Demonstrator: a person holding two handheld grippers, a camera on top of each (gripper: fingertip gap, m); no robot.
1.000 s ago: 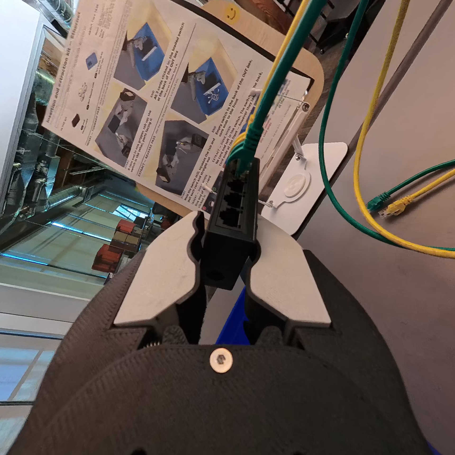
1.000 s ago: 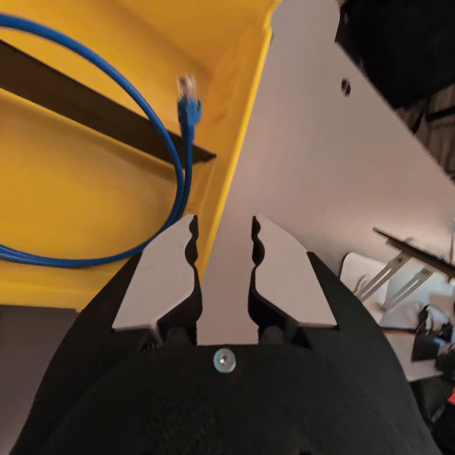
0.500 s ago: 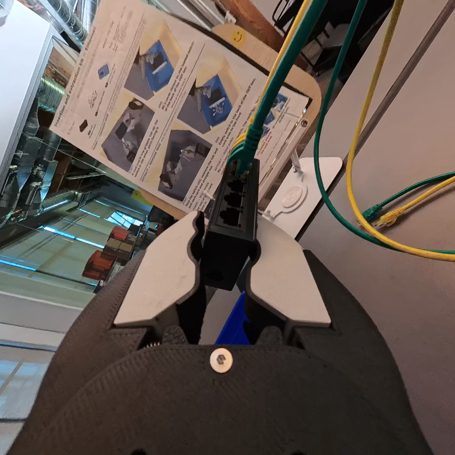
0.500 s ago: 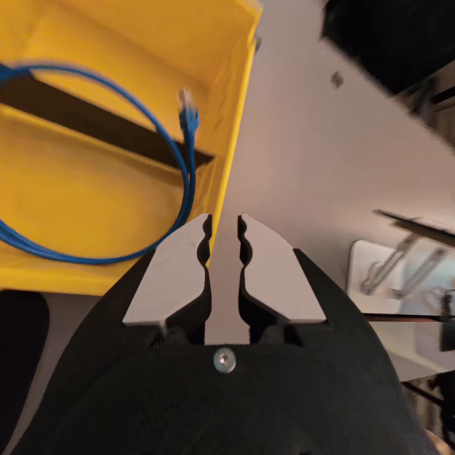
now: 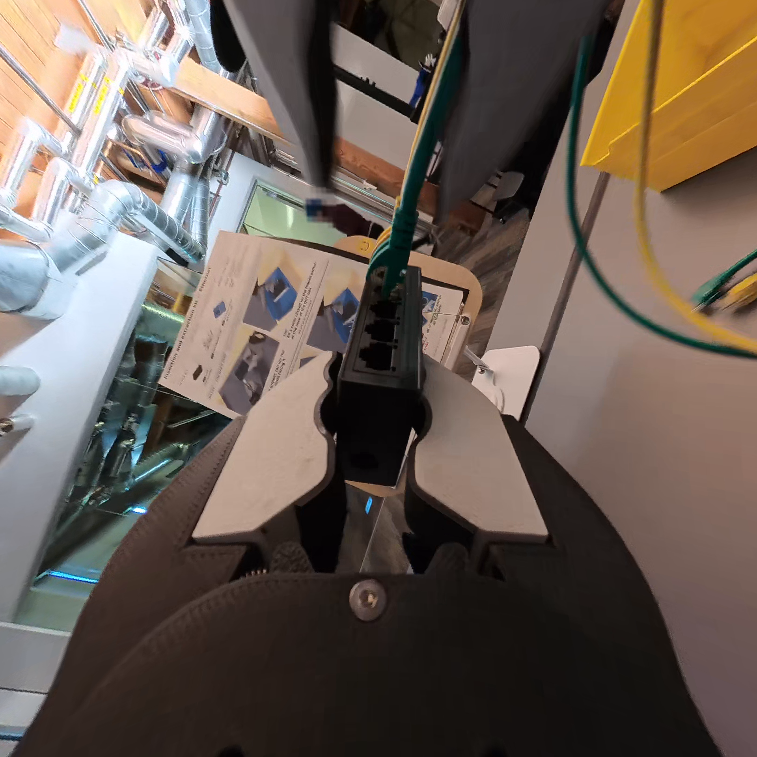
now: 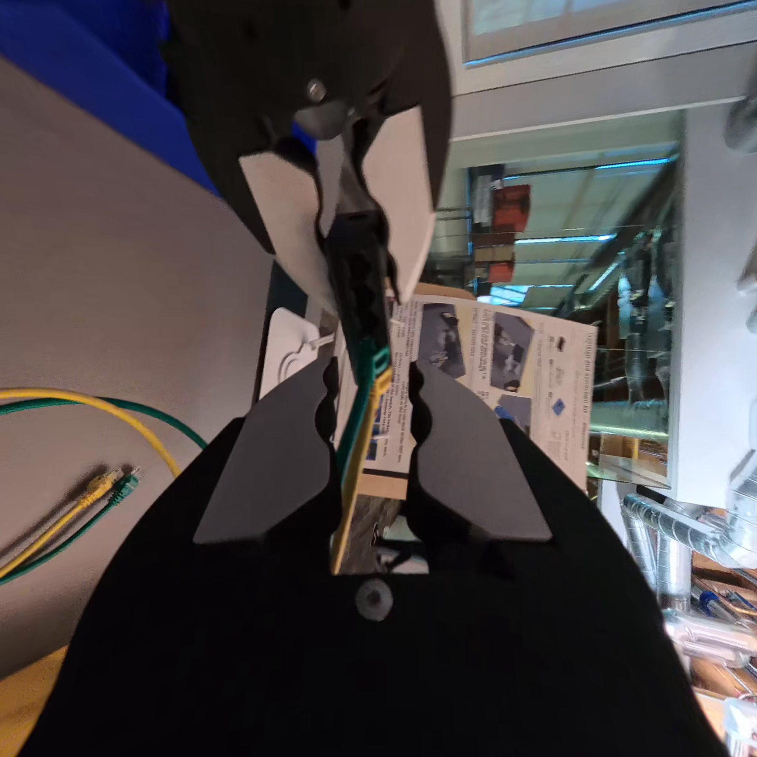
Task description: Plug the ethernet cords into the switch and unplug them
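Our left gripper (image 5: 379,395) pinches the switch (image 5: 383,356); our spread right gripper (image 6: 372,383) might squeeze both plugs (image 6: 375,364) together.

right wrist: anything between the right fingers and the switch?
Yes: green cord and yellow cord run between the open right gripper fingers up to the switch.
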